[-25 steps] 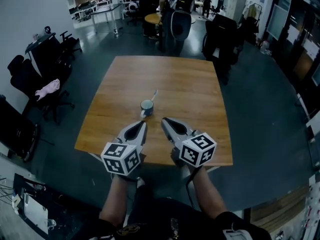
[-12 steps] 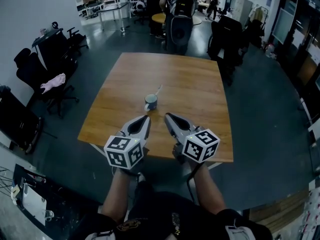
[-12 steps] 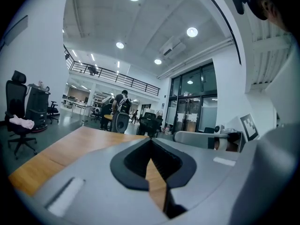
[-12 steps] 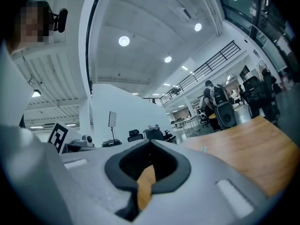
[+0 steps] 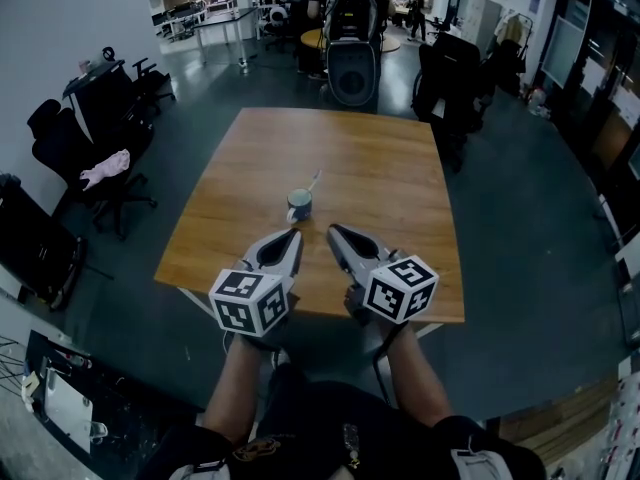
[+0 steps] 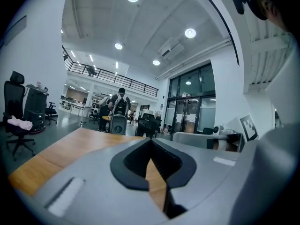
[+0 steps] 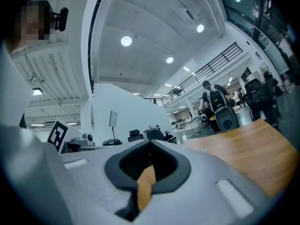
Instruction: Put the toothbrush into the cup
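Note:
A small cup stands on the wooden table, just forward of its middle. A toothbrush stands in it, leaning to the far right over the rim. My left gripper hovers just short of the cup, its jaws closed with nothing between them. Beside it on the right, my right gripper is shut and empty too. In the left gripper view the left gripper shows only bare tabletop beyond its tips. The right gripper sees the same in its own view. Neither gripper view shows the cup.
Office chairs stand on the floor to the table's left, one with a pink cloth on it. A dark chair and a person with a backpack are past the far edge.
Both grippers stay shut and in nearly the same places before the cup. The head view has shifted slightly, and the person at the back has moved.

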A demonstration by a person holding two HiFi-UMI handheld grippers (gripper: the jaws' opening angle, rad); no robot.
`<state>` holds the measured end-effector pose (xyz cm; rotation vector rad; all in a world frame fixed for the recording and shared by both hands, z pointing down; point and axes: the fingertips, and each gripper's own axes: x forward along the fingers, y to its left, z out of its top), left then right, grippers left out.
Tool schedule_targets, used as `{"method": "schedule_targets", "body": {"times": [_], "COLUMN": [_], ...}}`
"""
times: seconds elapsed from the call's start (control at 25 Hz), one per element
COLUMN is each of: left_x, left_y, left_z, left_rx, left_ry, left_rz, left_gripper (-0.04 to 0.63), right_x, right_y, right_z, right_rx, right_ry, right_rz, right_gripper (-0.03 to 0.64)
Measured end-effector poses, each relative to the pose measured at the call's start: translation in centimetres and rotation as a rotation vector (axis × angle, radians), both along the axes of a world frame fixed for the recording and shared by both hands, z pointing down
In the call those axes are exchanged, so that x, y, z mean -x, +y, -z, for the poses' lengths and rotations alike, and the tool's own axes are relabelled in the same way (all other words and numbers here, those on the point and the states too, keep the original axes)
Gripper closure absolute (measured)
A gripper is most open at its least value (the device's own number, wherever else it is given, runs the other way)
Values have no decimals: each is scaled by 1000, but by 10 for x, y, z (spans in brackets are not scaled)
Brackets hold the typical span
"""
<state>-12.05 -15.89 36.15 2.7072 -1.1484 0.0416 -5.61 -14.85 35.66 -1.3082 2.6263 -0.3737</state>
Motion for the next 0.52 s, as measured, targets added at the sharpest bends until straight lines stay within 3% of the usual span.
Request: {"method": "schedule_targets", "body": {"times": [0.52], "left_x": [-2], "left_y": [3], "left_z": [1], "left_rx": [-2], "left_ry": [0], "left_rz": [-7], "left_gripper": [588], "right_x": [-2], "right_y": [4], "right_z": [2], "right_rx": [-1], "right_ry": [10], "right_rz": [4], "right_gripper": [614]}}
